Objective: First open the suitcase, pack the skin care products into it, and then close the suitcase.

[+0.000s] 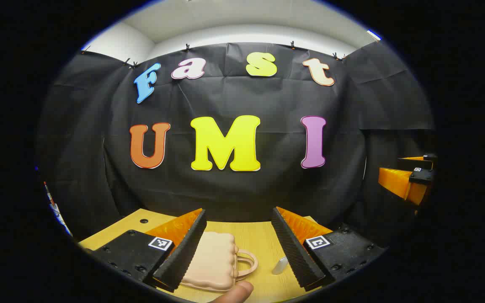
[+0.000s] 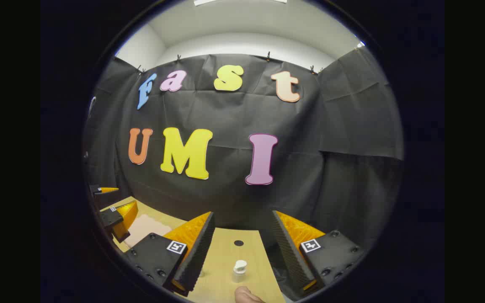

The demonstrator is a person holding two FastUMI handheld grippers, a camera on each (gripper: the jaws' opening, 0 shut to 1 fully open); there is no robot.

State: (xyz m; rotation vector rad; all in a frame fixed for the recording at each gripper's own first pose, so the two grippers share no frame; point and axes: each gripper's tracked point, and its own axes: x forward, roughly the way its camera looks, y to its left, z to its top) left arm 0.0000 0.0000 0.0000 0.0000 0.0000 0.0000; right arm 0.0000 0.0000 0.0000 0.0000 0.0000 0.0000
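I see my left gripper spread wide above the closed suitcase at 6 o'clock; my right gripper gapes over the small bottle on the table.

Pale pink ribbed suitcase — near end hidden behind a finger; small clear white-capped bottle — details too small to tell.

- Left gripper view looks forward from above the near table edge toward the far wall.
- Right gripper view faces likewise, from farther right.
- Both share the table.
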